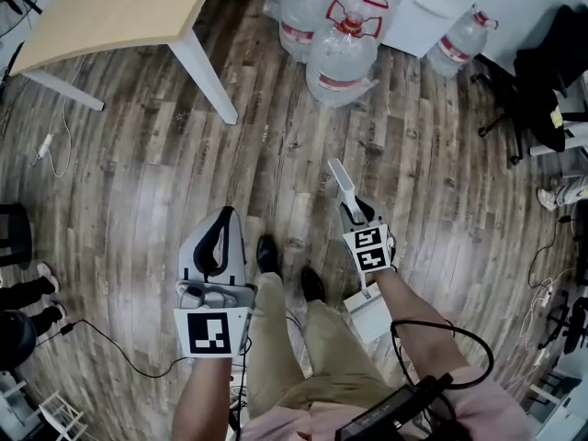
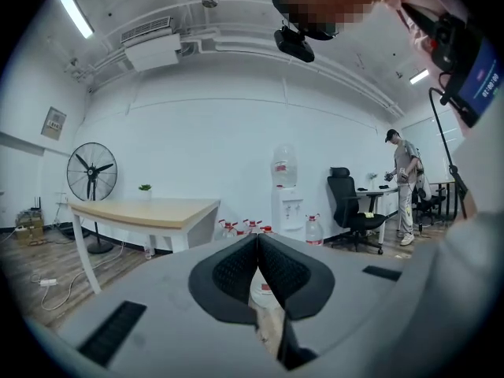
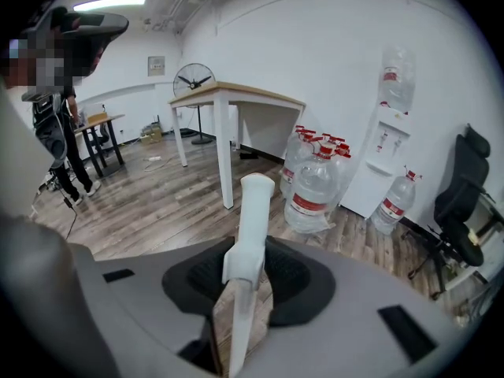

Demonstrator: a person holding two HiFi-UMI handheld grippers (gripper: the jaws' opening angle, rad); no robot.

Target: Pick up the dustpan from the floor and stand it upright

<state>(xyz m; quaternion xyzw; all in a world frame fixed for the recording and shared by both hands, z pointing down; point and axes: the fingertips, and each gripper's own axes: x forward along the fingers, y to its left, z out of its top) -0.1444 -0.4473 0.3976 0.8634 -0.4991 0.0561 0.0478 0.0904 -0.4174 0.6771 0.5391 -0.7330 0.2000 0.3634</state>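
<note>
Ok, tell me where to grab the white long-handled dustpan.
Take the white plastic long-handled dustpan by its slim handle, below the top end, from the person's side: the narrow shaft fits between the fingers, as the right gripper shut on it shows.

In the head view the right gripper (image 1: 356, 211) covers the middle of the dustpan (image 1: 341, 180); only its handle tip and a corner of the pan show. In the right gripper view the pan is hidden under the gripper's body. The table (image 1: 119, 12) and water bottles (image 1: 340, 58) run off the head view's top edge.
</note>
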